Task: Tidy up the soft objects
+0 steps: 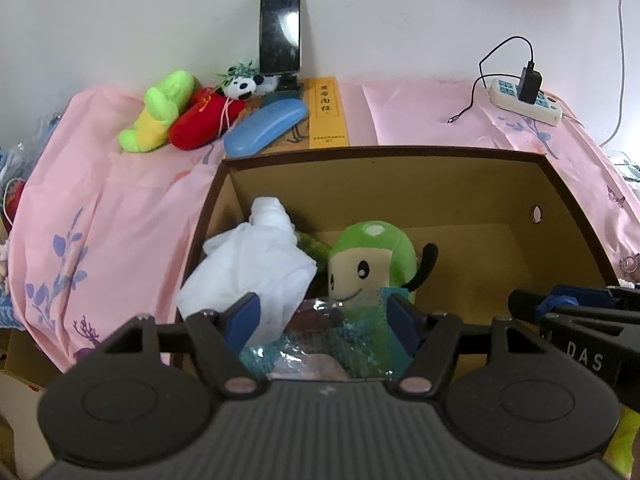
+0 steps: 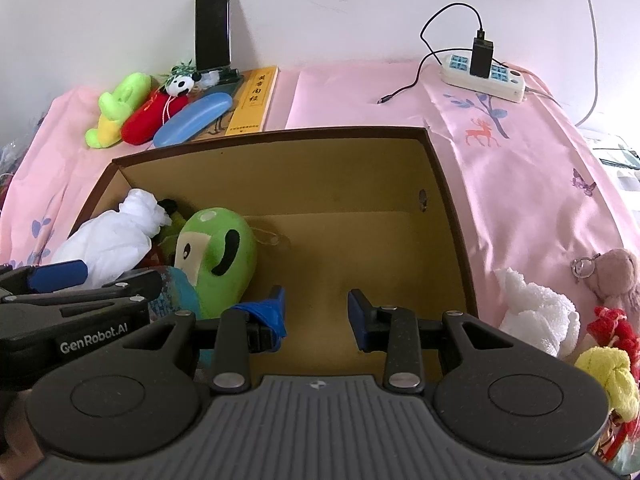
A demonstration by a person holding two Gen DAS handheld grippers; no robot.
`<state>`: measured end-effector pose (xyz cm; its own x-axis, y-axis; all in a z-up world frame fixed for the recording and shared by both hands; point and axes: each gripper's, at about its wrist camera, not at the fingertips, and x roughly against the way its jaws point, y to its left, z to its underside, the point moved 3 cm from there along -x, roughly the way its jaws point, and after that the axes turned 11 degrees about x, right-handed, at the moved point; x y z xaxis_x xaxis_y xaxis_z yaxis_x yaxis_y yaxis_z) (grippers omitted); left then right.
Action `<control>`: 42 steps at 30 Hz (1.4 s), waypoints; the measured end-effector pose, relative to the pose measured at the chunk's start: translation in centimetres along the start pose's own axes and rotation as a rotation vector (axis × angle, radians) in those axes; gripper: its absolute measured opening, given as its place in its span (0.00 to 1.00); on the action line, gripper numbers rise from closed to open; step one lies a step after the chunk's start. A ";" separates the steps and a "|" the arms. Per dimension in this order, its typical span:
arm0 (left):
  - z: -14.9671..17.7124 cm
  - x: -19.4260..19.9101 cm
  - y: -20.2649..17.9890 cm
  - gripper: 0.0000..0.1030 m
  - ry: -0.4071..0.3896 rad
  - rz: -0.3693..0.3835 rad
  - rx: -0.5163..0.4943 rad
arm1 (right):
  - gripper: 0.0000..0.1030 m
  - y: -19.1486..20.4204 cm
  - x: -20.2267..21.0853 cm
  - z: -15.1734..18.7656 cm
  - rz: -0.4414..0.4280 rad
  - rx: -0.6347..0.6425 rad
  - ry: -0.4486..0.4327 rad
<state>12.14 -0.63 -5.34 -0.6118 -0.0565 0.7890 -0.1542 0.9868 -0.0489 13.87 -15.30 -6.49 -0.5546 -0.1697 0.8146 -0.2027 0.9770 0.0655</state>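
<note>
An open cardboard box (image 1: 440, 184) (image 2: 304, 168) holds a green mushroom plush (image 1: 372, 260) (image 2: 216, 256), a white soft bundle (image 1: 256, 268) (image 2: 116, 232) and a teal sequined item (image 1: 320, 340). My left gripper (image 1: 322, 316) is open over the box's near left part, jaws either side of the teal item and the plush. My right gripper (image 2: 316, 316) is open and empty over the bare box floor. A green-yellow plush (image 1: 160, 112) (image 2: 116, 108), a red plush (image 1: 204, 120) (image 2: 150, 118) and a panda plush (image 1: 244, 86) (image 2: 182, 82) lie at the back left.
A pink cloth (image 2: 520, 168) covers the table. A blue glasses case (image 1: 266, 126), a yellow book (image 1: 328, 112), a phone on a stand (image 1: 280, 32) and a power strip (image 2: 484, 72) sit at the back. White (image 2: 536, 316), brown (image 2: 616, 272) and yellow-red (image 2: 612, 368) soft toys lie right of the box.
</note>
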 end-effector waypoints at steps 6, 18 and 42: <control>0.0 0.2 -0.1 0.67 -0.012 0.009 0.006 | 0.17 0.2 0.2 0.0 0.003 0.003 -0.018; 0.2 0.1 0.0 0.67 -0.005 0.025 0.022 | 0.17 0.3 0.5 0.1 0.010 -0.001 -0.037; -0.5 2.3 -0.2 0.65 -0.044 0.022 0.008 | 0.18 0.3 2.3 -0.1 0.021 0.011 -0.095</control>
<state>11.17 -0.91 -3.22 -0.6489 -0.0415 0.7597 -0.1463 0.9867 -0.0710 12.64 -15.42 -4.53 -0.6324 -0.1614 0.7577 -0.1991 0.9791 0.0423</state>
